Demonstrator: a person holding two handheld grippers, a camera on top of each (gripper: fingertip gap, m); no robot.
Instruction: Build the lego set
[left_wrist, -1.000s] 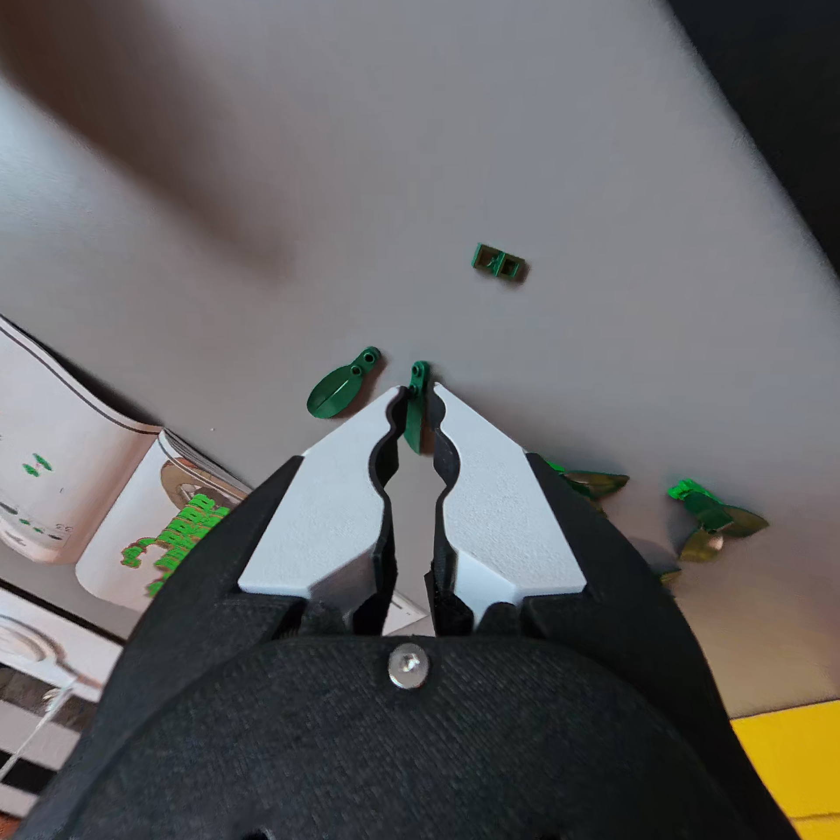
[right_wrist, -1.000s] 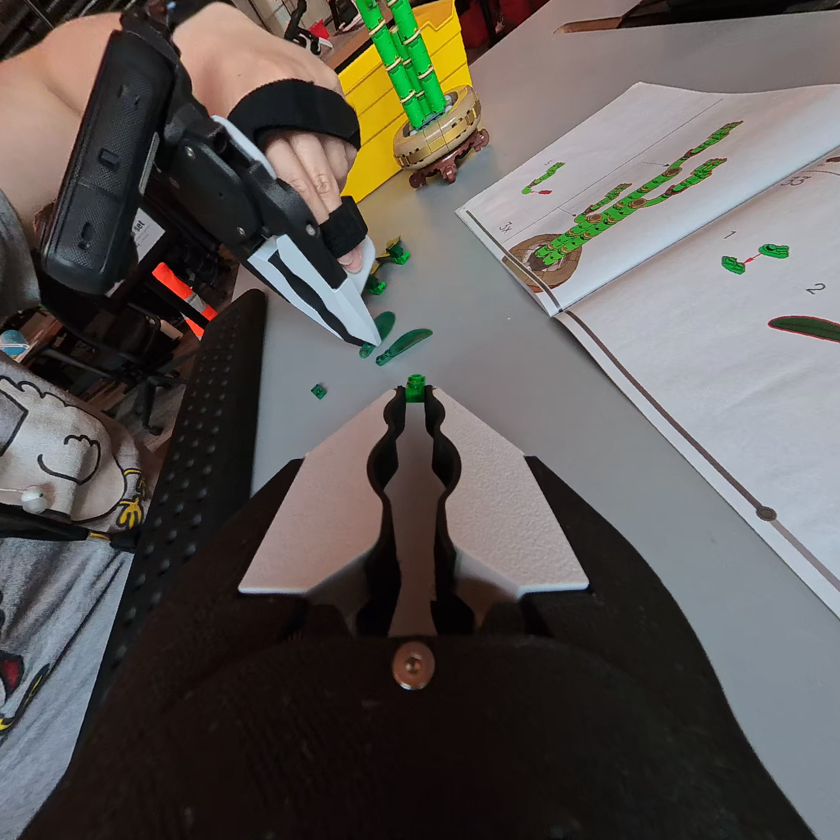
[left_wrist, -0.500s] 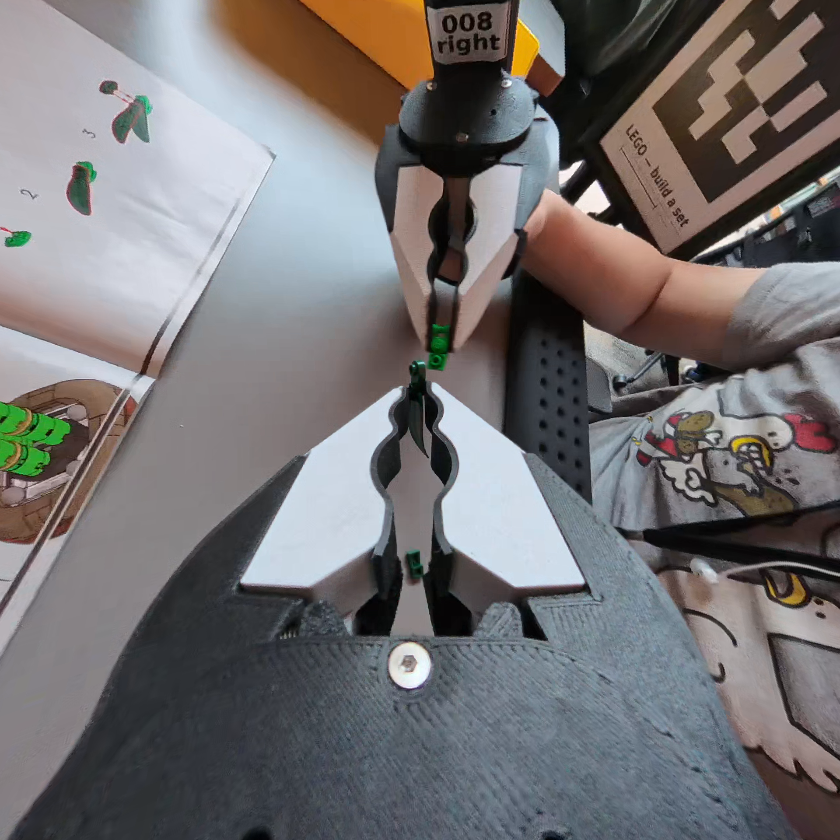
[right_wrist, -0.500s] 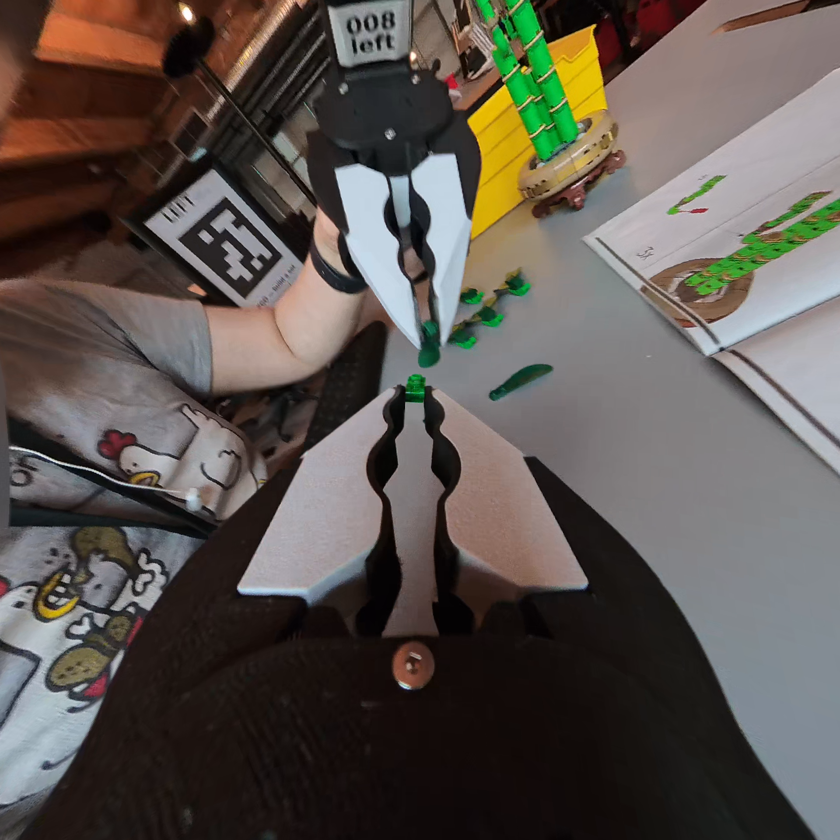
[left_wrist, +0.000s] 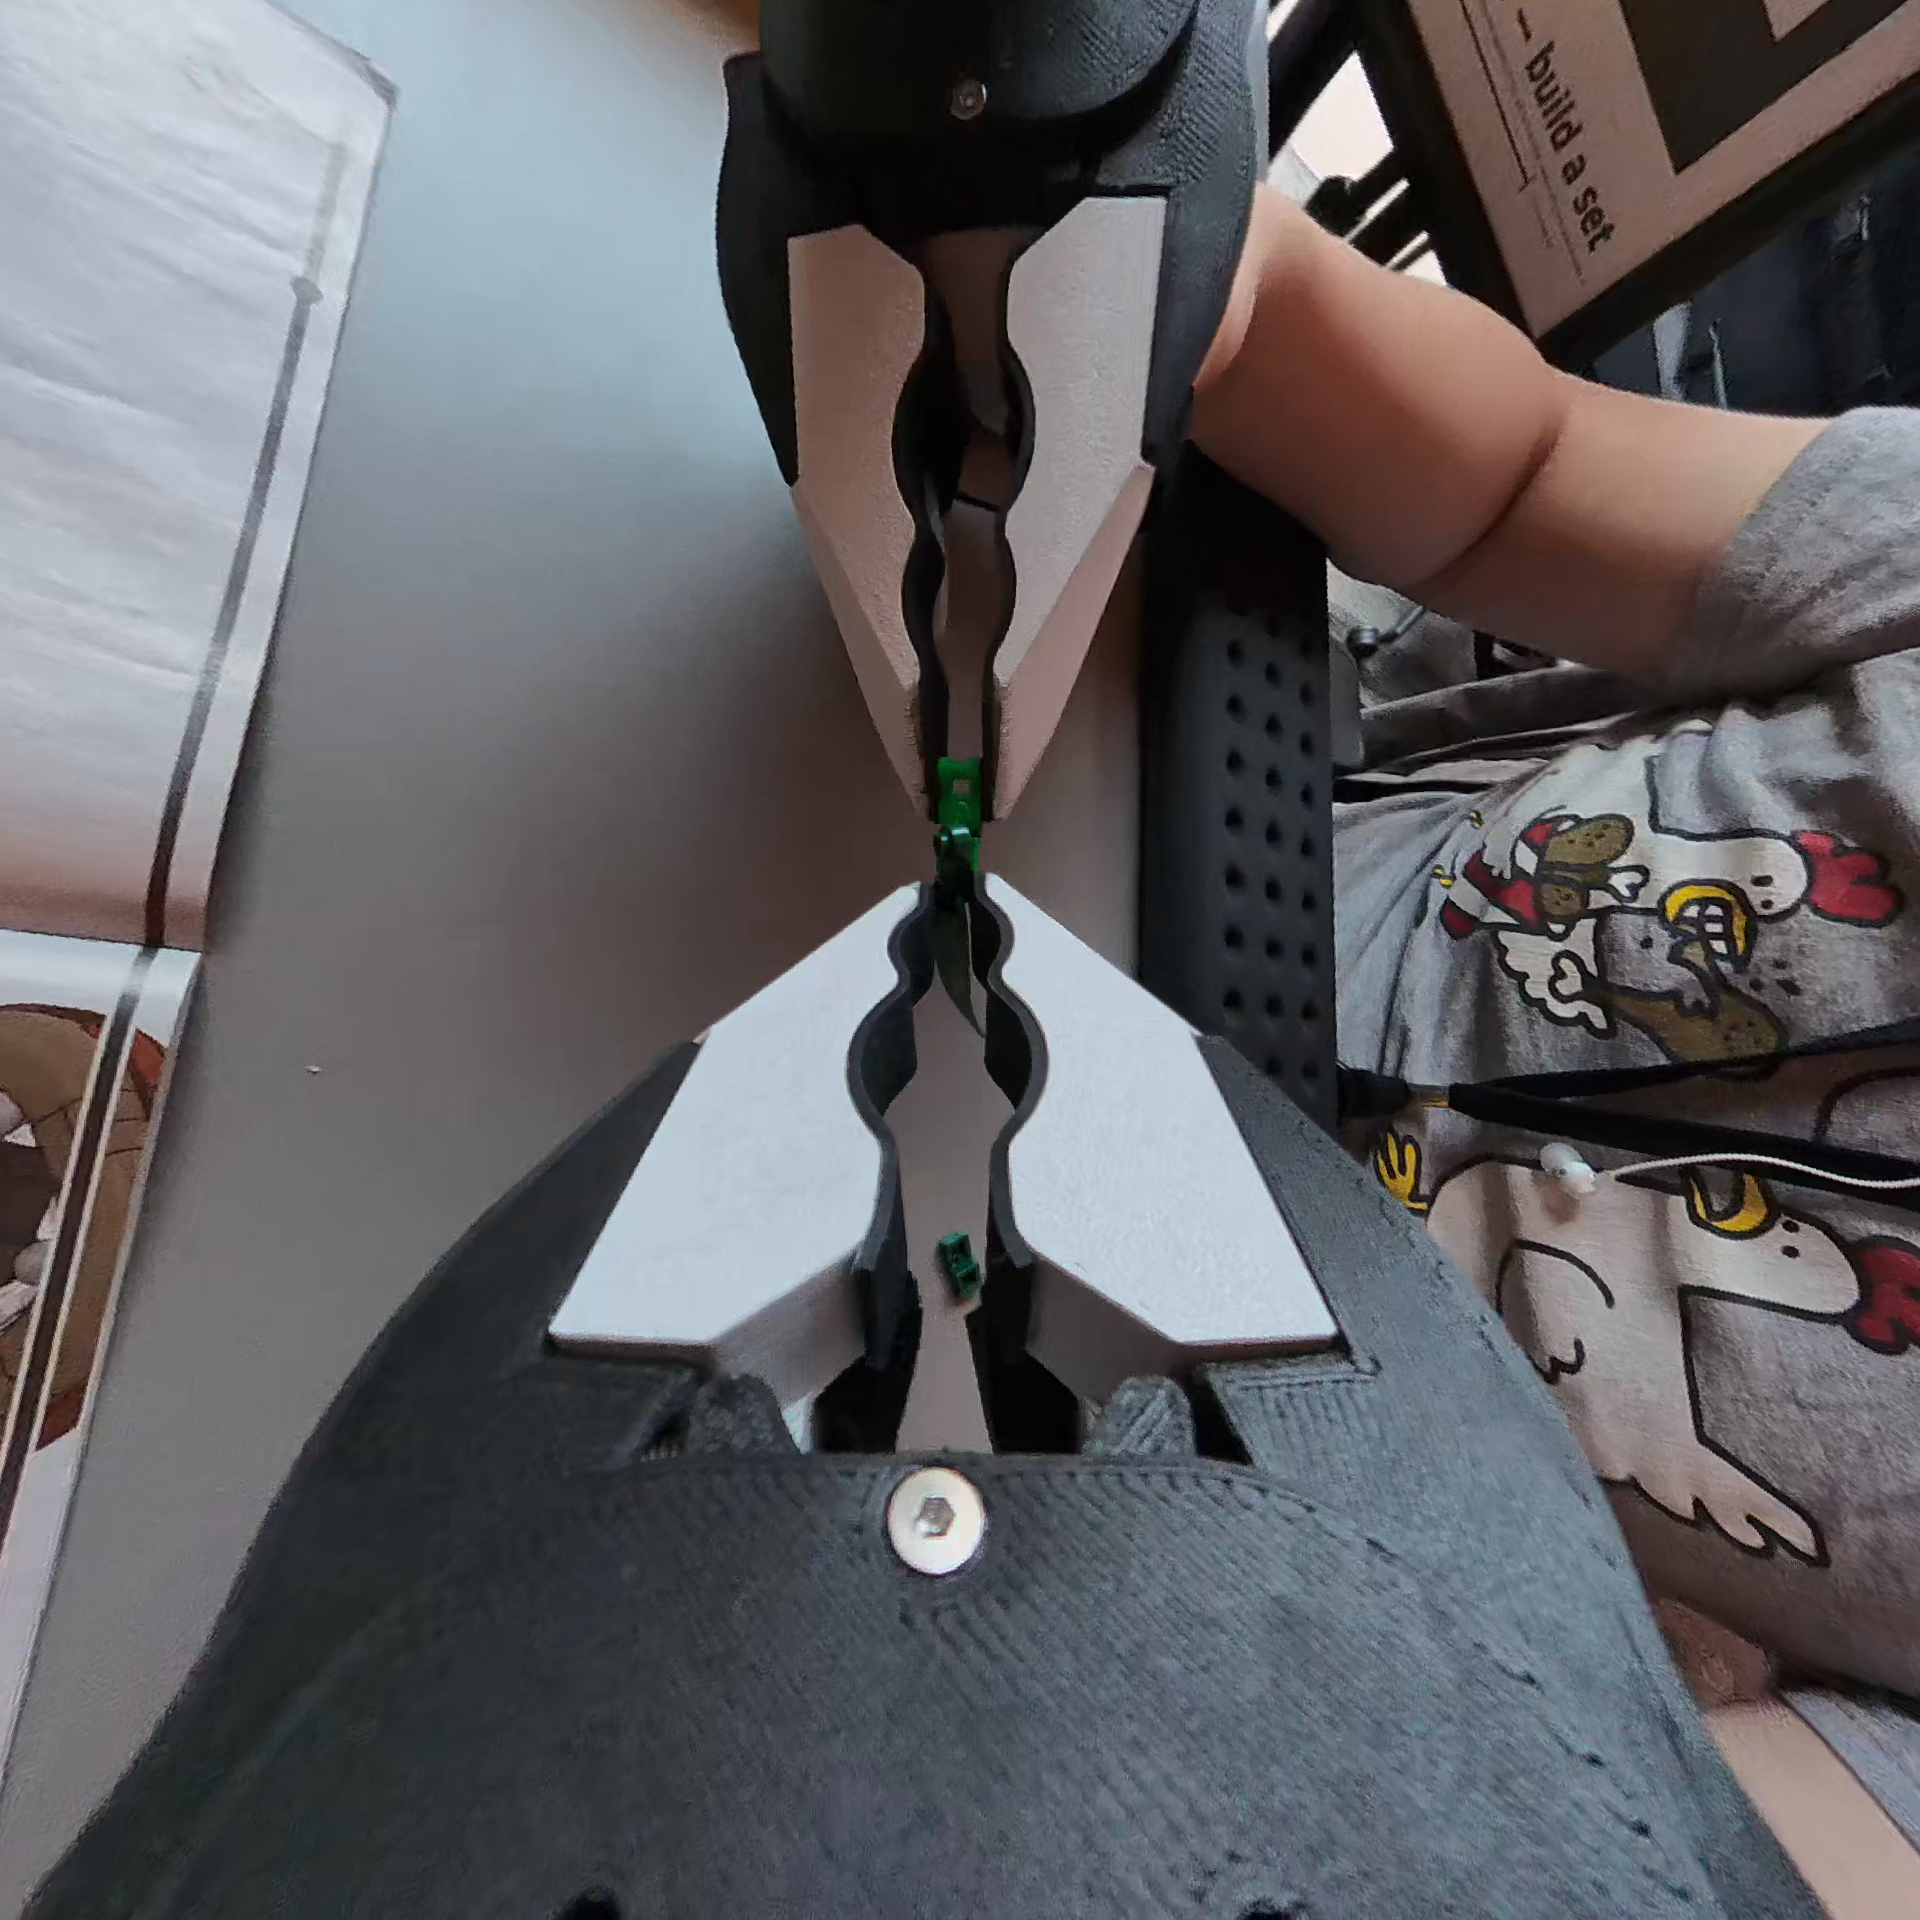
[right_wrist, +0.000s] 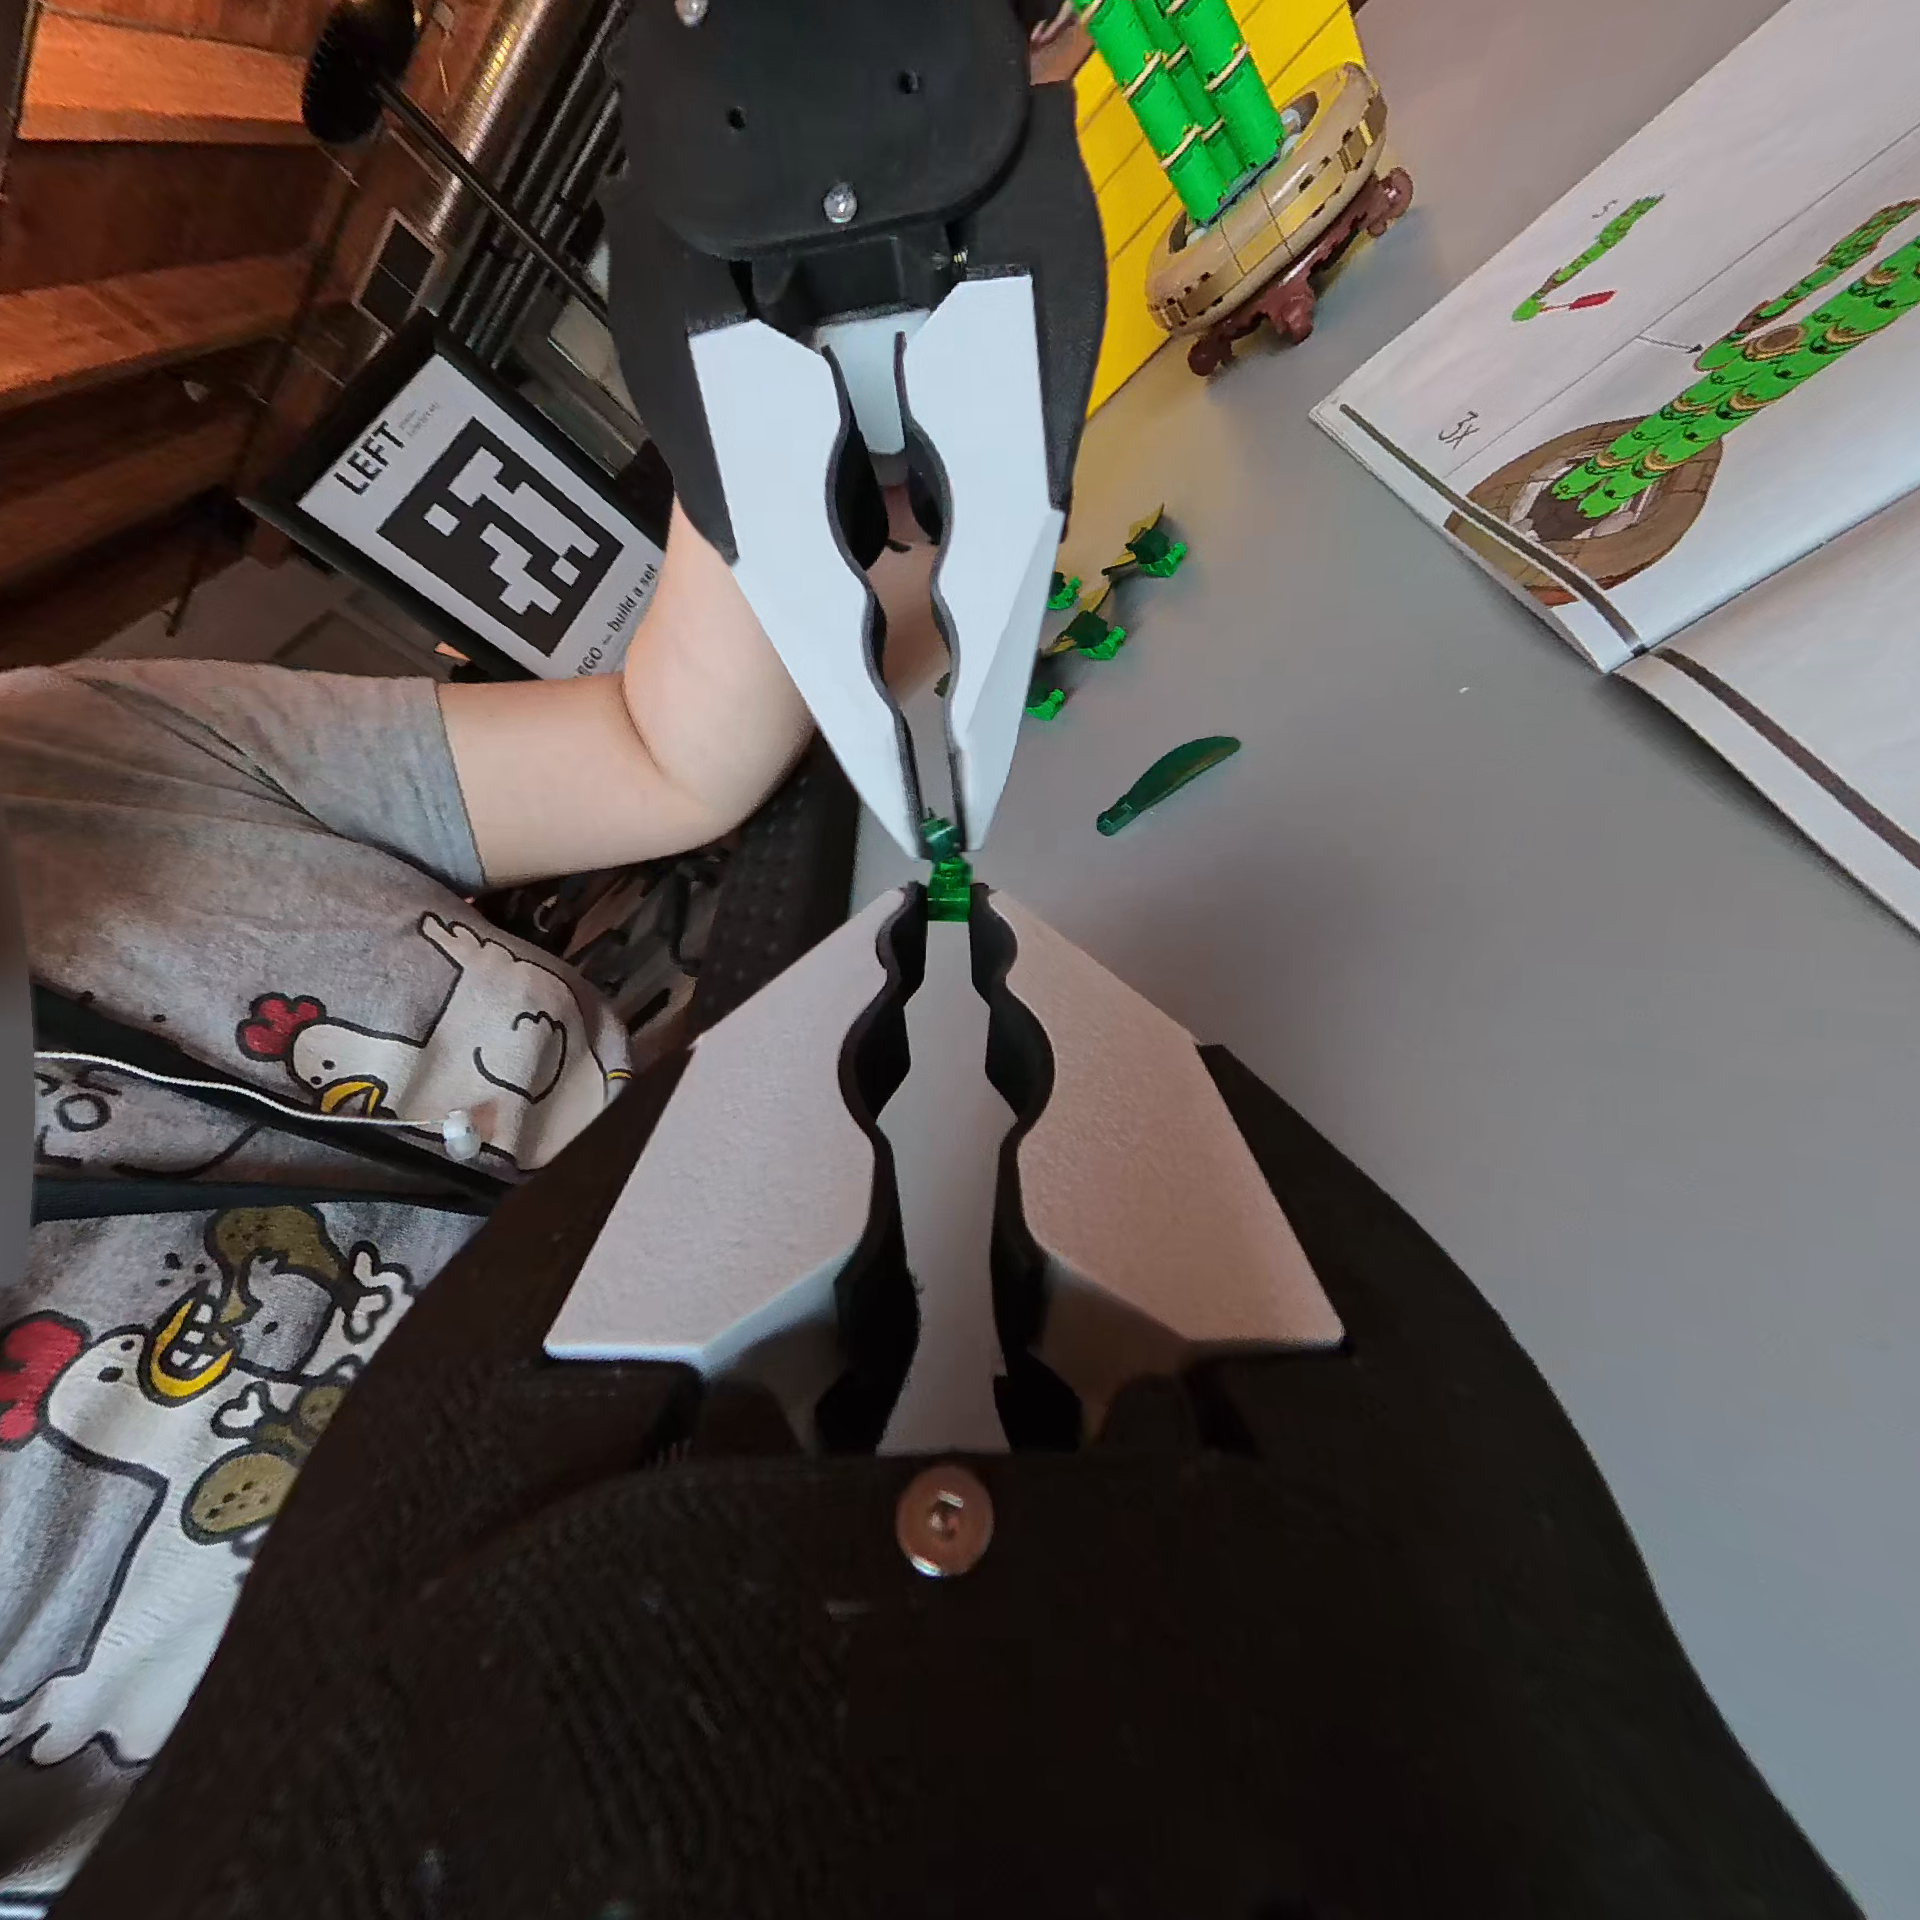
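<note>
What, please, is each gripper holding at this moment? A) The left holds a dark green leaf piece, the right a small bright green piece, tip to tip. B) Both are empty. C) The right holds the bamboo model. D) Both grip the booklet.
A: the left gripper pinches the dark green leaf piece, the right gripper the small bright green piece, meeting tip to tip.

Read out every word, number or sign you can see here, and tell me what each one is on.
I won't quote the writing itself, but these things bear it:
Black-and-white marker board, right wrist view, left side: printed words beside its square pattern.
Second marker board, left wrist view, top right corner: a line of print.
Open instruction booklet: a small count mark by the drawings.
Shirt: pictures only, no words.
</note>
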